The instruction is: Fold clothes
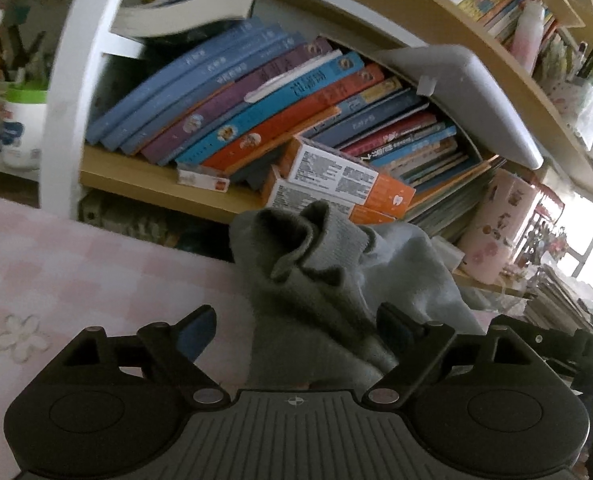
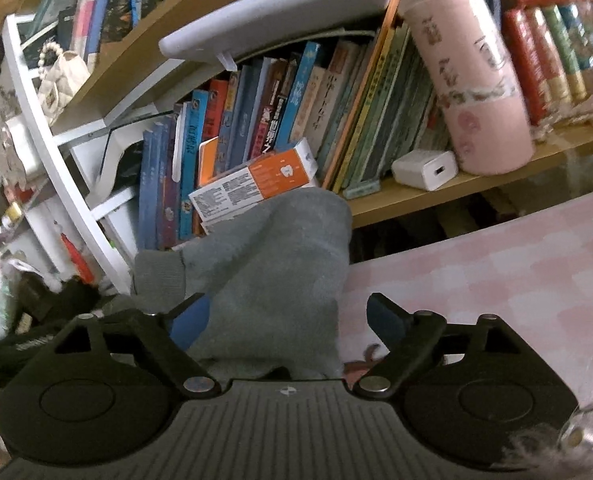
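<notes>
A grey knitted garment [image 1: 316,280] stands bunched on the pink checked tablecloth [image 1: 76,264] in the left wrist view, its ribbed cuff crumpled at the top. My left gripper [image 1: 296,330] is open, with the cloth between its blue-padded fingers [image 1: 194,334]. In the right wrist view the same grey garment [image 2: 272,264] rises between the fingers of my open right gripper [image 2: 286,316]. Its ribbed cuff [image 2: 158,280] hangs to the left. I cannot tell whether either gripper touches the cloth.
A bookshelf [image 1: 156,184] packed with leaning books stands right behind the table. Orange and white boxes [image 1: 332,176] lie on its shelf. A pink floral cylinder [image 2: 472,80] and a white charger [image 2: 424,168] sit on the shelf. A grey laptop [image 2: 280,12] lies on the books.
</notes>
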`<move>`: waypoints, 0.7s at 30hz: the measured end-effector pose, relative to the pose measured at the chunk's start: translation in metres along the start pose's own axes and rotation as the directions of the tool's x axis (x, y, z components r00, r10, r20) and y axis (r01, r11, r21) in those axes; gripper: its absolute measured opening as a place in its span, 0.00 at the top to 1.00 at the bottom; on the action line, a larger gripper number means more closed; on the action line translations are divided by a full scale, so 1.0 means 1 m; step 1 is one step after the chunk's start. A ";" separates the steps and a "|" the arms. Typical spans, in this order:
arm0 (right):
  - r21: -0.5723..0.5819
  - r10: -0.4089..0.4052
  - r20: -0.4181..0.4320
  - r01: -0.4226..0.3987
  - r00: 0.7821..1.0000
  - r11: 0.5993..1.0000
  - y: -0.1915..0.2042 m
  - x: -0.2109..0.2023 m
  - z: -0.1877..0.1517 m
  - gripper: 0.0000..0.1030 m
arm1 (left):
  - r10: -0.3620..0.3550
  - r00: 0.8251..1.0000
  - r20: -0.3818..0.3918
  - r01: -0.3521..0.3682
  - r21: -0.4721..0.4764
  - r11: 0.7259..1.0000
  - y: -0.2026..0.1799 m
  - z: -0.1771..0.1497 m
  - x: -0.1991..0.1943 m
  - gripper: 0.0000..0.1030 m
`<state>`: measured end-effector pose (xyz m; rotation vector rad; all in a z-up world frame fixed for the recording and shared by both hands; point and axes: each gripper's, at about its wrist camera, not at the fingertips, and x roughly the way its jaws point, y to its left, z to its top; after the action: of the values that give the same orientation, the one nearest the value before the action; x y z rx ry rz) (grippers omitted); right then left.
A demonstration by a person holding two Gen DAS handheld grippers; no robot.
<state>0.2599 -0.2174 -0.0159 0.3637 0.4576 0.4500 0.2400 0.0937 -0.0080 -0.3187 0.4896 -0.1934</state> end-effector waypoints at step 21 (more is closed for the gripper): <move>-0.233 -0.180 0.116 0.203 0.977 0.951 0.055 -0.111 -0.067 0.04 | 0.174 0.979 0.110 -0.195 0.236 0.952 -0.084 -0.077 -0.104 0.05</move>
<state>0.1189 -0.2099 -0.0110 0.0998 0.3375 0.2937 0.1035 0.0229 0.0018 -0.0372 0.4005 -0.0561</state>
